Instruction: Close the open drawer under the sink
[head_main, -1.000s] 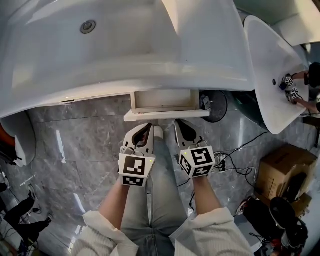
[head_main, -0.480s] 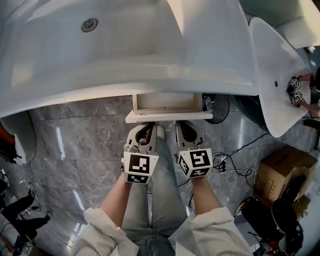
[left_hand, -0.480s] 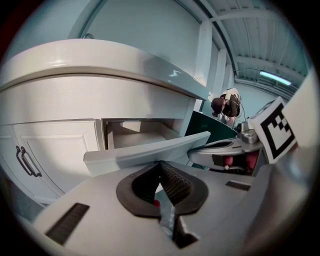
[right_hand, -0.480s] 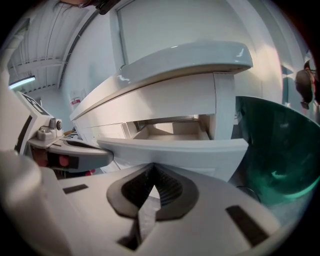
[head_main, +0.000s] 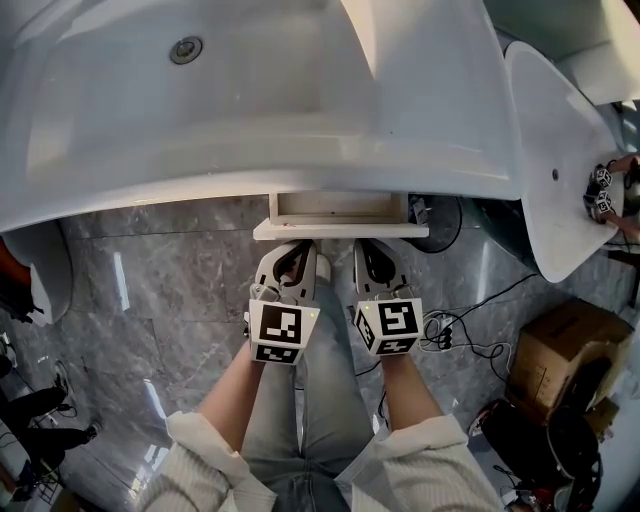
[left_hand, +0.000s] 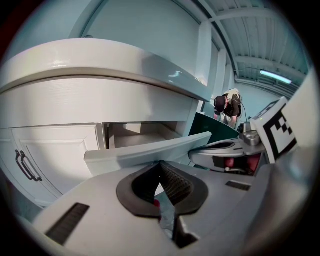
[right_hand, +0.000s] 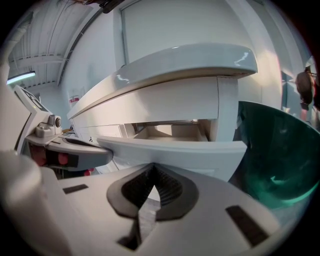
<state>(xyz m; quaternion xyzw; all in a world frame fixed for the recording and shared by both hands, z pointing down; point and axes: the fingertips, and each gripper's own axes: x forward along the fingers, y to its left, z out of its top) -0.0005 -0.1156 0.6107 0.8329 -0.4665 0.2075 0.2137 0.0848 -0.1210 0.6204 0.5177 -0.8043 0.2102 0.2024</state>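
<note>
head view: drawer (head_main: 340, 230) sticks out part way from under the sink (head_main: 250, 130), front panel facing the person. left gripper (head_main: 292, 256) and right gripper (head_main: 375, 256) sit side by side just before the panel, tips at its face, one either side of its middle. the floor (head_main: 150, 290) lies below.

left gripper view: jaws pressed together, nothing between them, tips (left_hand: 160, 165) right at the drawer front (left_hand: 145, 152); looks like contact, can't be sure. the drawer's inside (left_hand: 140, 137) shows above the panel, so it is open by a fair gap. cabinet door (left_hand: 55, 150) to the left is shut.

right gripper view: jaws pressed together too, empty, tips (right_hand: 152, 167) under the panel's lower edge (right_hand: 175, 147), near its right half.

step in hand, as i judge it: pushing the drawer home. do it well by keeping both grippers level and pushing straight in with even force, so the drawer doesn't skew on its slides. keep the tips flat on the panel, not slipping under it. slow near the end to avoid a slam.
</note>
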